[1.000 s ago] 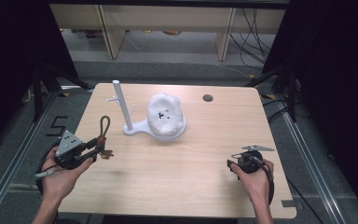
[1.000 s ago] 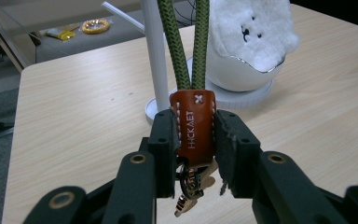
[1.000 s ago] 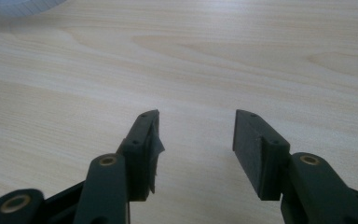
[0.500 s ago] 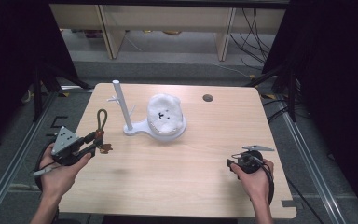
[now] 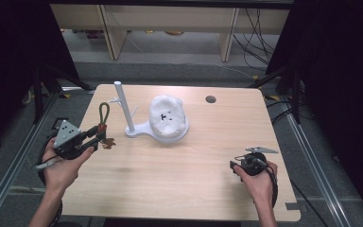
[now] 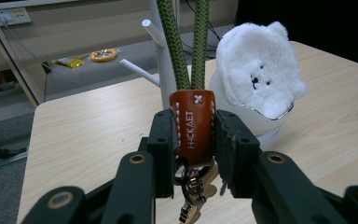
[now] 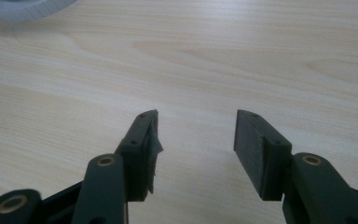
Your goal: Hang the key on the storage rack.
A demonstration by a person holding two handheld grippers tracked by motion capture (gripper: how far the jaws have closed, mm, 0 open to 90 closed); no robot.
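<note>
My left gripper (image 5: 98, 134) (image 6: 195, 135) is shut on the brown leather tab of a key strap (image 6: 192, 126). Its green cord loop (image 5: 104, 111) stands up above the jaws, and metal rings and keys (image 6: 193, 186) hang below them. The white peg stand (image 5: 123, 111) rises just right of the loop, a short way off. A white plush bear (image 5: 168, 116) (image 6: 256, 77) lies on the stand's round base. Near the table's front right, my right gripper (image 5: 238, 165) (image 7: 196, 135) is open over bare wood with nothing between its jaws.
A round cable hole (image 5: 211, 99) sits at the back right of the wooden table (image 5: 179, 175). Shelving and cables stand on the floor behind the table. A metal rail (image 5: 9, 161) runs along the left side.
My left gripper has lifted slightly and drifted toward the stand with the key strap held in it. The right gripper has stayed in place.
</note>
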